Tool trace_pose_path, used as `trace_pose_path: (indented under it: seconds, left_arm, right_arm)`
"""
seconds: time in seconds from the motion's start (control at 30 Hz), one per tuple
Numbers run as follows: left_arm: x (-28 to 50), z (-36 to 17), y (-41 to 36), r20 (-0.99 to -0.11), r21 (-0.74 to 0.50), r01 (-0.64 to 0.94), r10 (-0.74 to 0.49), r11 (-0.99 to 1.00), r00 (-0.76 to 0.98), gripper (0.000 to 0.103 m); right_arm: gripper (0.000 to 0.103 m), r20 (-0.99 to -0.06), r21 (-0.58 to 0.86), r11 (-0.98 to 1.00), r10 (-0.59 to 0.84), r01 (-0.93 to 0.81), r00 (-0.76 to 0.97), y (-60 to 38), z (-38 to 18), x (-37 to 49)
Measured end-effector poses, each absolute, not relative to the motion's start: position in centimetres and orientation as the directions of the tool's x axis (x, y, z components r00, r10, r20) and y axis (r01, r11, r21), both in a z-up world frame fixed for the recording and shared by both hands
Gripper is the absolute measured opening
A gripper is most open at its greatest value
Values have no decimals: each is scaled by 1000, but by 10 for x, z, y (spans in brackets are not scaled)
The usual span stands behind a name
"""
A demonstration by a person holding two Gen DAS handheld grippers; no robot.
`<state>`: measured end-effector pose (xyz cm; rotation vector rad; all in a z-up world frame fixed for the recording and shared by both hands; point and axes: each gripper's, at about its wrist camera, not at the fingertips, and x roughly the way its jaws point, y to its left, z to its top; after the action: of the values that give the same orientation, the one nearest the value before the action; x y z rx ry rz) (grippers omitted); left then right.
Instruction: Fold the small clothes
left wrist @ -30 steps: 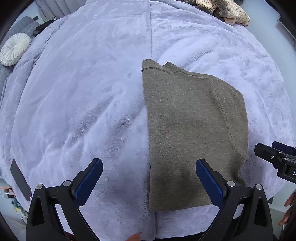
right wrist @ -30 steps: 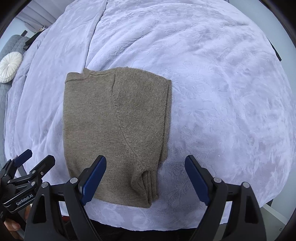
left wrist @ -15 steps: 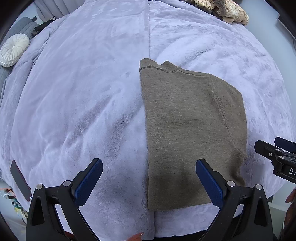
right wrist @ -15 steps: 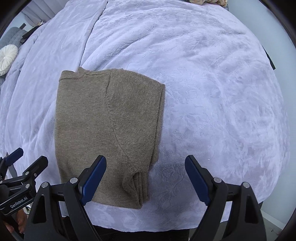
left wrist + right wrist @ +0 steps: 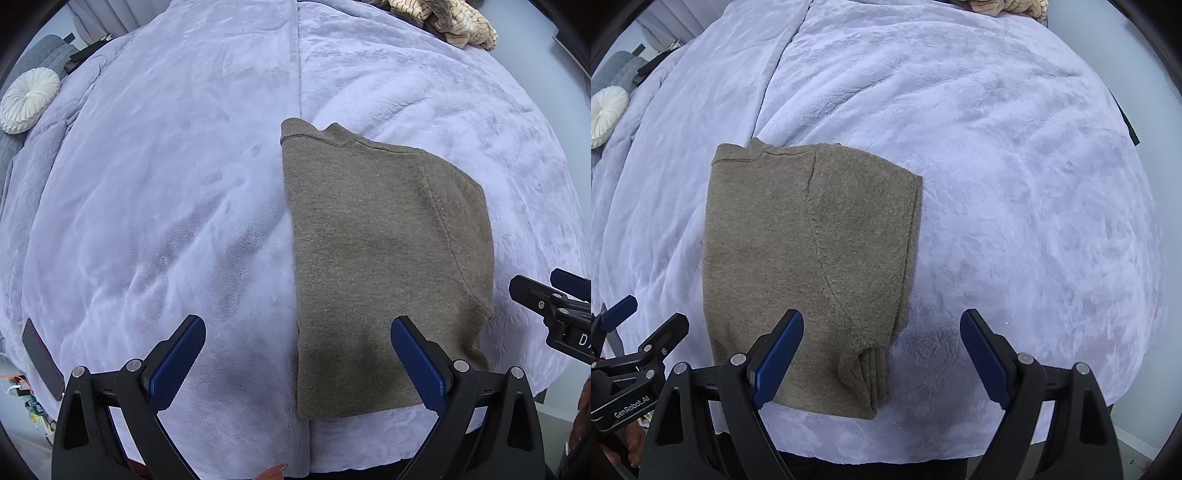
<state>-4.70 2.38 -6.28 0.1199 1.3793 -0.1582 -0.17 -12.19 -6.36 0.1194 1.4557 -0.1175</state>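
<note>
A small olive-brown knit sweater [image 5: 380, 258] lies folded into a narrow rectangle on the lavender plush blanket [image 5: 166, 206], neck end away from me. It also shows in the right wrist view [image 5: 809, 266], with the ribbed cuff stacked at its near right corner. My left gripper [image 5: 297, 363] is open and empty, held above the sweater's near left edge. My right gripper [image 5: 881, 356] is open and empty, above the sweater's near right corner. Each gripper shows at the edge of the other's view.
A round white cushion [image 5: 29, 99] lies at the far left. A heap of beige knit cloth [image 5: 447, 18] sits at the far edge of the bed. A dark flat phone [image 5: 42, 360] lies near the bed's left edge.
Both grippers have stayed open and empty. The views have shifted slightly and the sweater lies as it did before.
</note>
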Motion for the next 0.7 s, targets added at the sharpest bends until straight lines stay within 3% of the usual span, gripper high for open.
trace_pose_path:
  seconds: [0.7]
  left_arm:
    - [-44, -62, 27, -982, -4, 178, -37, 984, 185, 101]
  right_arm:
    - [89, -994, 2, 991, -13, 131, 109, -115, -64, 2]
